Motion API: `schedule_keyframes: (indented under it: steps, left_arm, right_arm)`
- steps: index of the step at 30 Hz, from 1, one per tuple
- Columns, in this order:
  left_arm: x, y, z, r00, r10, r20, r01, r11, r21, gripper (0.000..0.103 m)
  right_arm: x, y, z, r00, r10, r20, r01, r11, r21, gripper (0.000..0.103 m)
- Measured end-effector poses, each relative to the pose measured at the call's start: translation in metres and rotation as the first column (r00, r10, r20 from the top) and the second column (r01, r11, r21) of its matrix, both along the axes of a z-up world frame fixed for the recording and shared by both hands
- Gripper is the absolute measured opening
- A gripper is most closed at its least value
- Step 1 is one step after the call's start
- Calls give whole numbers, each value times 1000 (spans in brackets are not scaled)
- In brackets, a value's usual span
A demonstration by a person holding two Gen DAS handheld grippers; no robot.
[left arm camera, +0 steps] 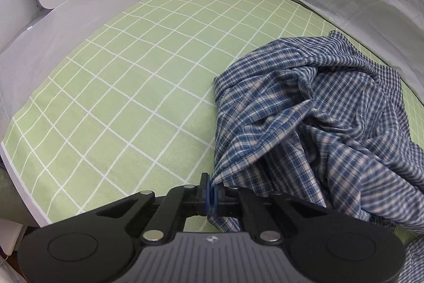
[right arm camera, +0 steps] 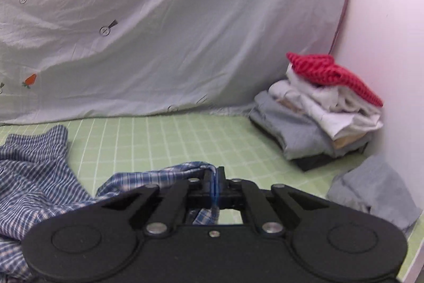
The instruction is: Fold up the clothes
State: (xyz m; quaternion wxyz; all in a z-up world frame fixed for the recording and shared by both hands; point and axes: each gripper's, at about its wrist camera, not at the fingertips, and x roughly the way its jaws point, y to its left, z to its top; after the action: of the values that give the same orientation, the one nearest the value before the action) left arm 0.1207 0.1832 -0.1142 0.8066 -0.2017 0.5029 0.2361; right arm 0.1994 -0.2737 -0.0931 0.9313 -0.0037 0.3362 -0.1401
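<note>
Plaid shirt (left arm camera: 318, 118), blue and white check, lies crumpled on the green grid-patterned surface (left arm camera: 127, 86), at about four o'clock in the left wrist view. It looks light, thin and limp, so it would likely sag and slide unless held at a hem or seam. Left tool (left arm camera: 211, 192) is pressed together on a bunched edge; right tool (right arm camera: 215, 186) pinches another edge. A stack of folded clothes (right arm camera: 318, 113) sits at three o'clock beside a loose grey garment (right arm camera: 376, 187). Collar, sleeves and buttons are lost in the folds.

Crumpled blue plaid shirt (left arm camera: 318, 108) on green mat (left arm camera: 127, 86)
</note>
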Motion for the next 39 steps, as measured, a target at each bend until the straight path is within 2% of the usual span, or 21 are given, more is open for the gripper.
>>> schedule_keyframes:
  steps: [5,7,9,12,14,16,19,20,21,24,25,26,29,30,31,32,34,36,39]
  left_arm:
    - [5,-2,-2,1000,4,-7,-4,1000,-11,7]
    - [7,-6,-5,1000,-11,-26,11,1000,-10,8]
    - [6,-9,-7,999,-26,-35,25,999,-21,9]
    - [3,-14,-12,998,-49,-50,47,998,-43,17]
    - [-1,-16,-15,997,-66,-51,62,996,-69,20]
    - [-6,-18,-18,996,-82,-47,77,992,-100,21]
    - [-9,-21,-21,993,-116,-40,110,986,-129,23]
    - [-10,-22,-22,991,-129,-37,123,983,-136,24]
    - [-10,-23,-23,989,-143,-34,137,980,-142,27]
    - [-10,-28,-25,983,-181,-36,174,974,-145,28]
    - [-9,-30,-26,980,-194,-36,187,972,-140,28]
    - [-8,-31,-27,977,-208,-36,201,970,-134,29]
    - [-6,-33,-28,972,-233,-40,227,966,-125,28]
    - [-6,-33,-28,970,-240,-42,234,965,-121,28]
    - [-6,-33,-28,968,-248,-43,241,963,-116,28]
    - [-5,-34,-29,966,-256,-44,250,962,-110,28]
    - [-5,-36,-29,962,-271,-47,265,959,-97,28]
    - [-5,-37,-29,958,-281,-49,276,957,-88,28]
    - [-5,-36,-29,958,-283,-48,279,957,-86,28]
  right_arm:
    - [27,-30,16,998,-51,26,54,992,-110,5]
    - [34,-39,19,997,-65,27,69,989,-131,28]
    - [25,-33,4,999,-45,-18,44,998,-40,40]
    - [5,-10,-18,995,34,-90,-28,997,68,41]
    - [-8,9,-31,987,86,-135,-62,983,172,42]
    - [-20,27,-42,976,142,-168,-90,954,284,45]
    - [-30,53,-49,954,241,-176,-153,901,407,52]
    - [-32,59,-49,948,271,-166,-171,875,452,54]
    - [-33,65,-49,944,296,-148,-184,840,511,59]
    - [-31,74,-52,937,336,-94,-198,733,651,77]
    - [-29,77,-54,937,337,-90,-193,714,673,78]
    - [-27,78,-56,938,335,-91,-184,701,689,78]
    - [-19,85,-64,941,296,-162,-118,738,665,75]
    - [-19,86,-67,942,289,-174,-107,746,658,67]
    - [-19,87,-69,942,281,-185,-97,753,650,52]
    - [-19,87,-71,942,274,-194,-87,759,646,45]
    - [-20,82,-74,947,255,-197,-72,765,640,20]
    - [-22,77,-75,952,234,-195,-62,775,629,9]
    - [-19,68,-68,962,209,-177,-64,799,598,4]
